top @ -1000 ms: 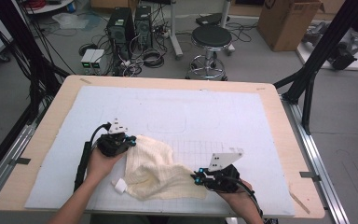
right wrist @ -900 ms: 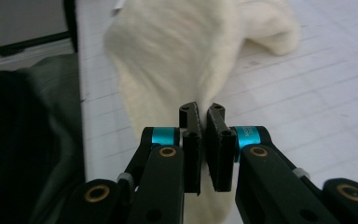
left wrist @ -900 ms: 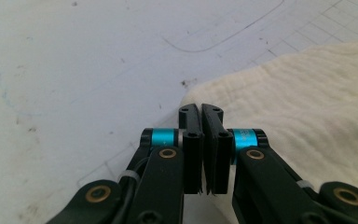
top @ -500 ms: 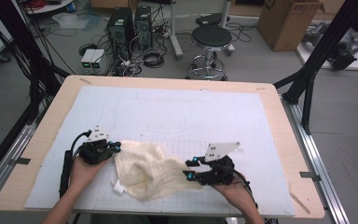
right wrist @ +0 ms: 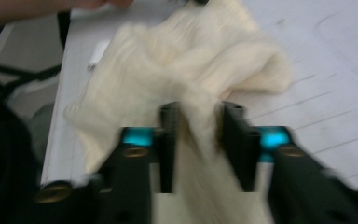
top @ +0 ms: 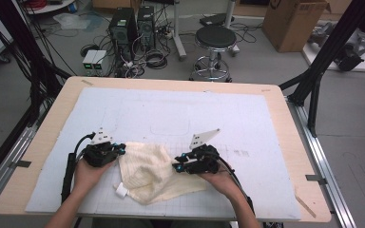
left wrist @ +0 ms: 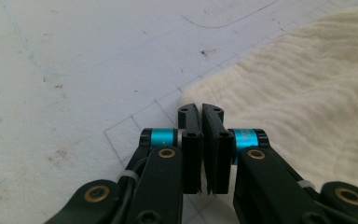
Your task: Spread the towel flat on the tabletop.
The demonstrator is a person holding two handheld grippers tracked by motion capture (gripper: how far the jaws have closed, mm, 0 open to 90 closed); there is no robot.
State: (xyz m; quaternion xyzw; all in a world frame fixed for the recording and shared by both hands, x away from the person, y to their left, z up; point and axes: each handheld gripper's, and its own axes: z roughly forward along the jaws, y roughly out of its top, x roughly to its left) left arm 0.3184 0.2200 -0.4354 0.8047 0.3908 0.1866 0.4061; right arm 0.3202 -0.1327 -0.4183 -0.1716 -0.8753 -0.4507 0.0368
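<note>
Since a second ago, both hands have spread apart, the left gripper sliding toward the table's left side and the right gripper shifting right, so the cream cloth now lies stretched between them instead of bunched under them. It sits on the near part of the white gridded mat, close to the person's edge. The left gripper's jaws are pressed together at the cloth's corner, seemingly pinching its edge to anchor it, though the fabric between the pads is hard to see. The right gripper's jaws have just been closing and have a thick fold of cloth gathered between them, apparently to pull it flat. The cloth is a soft, crinkled, waffle-textured piece, rumpled, with a small white tag at its near edge.
</note>
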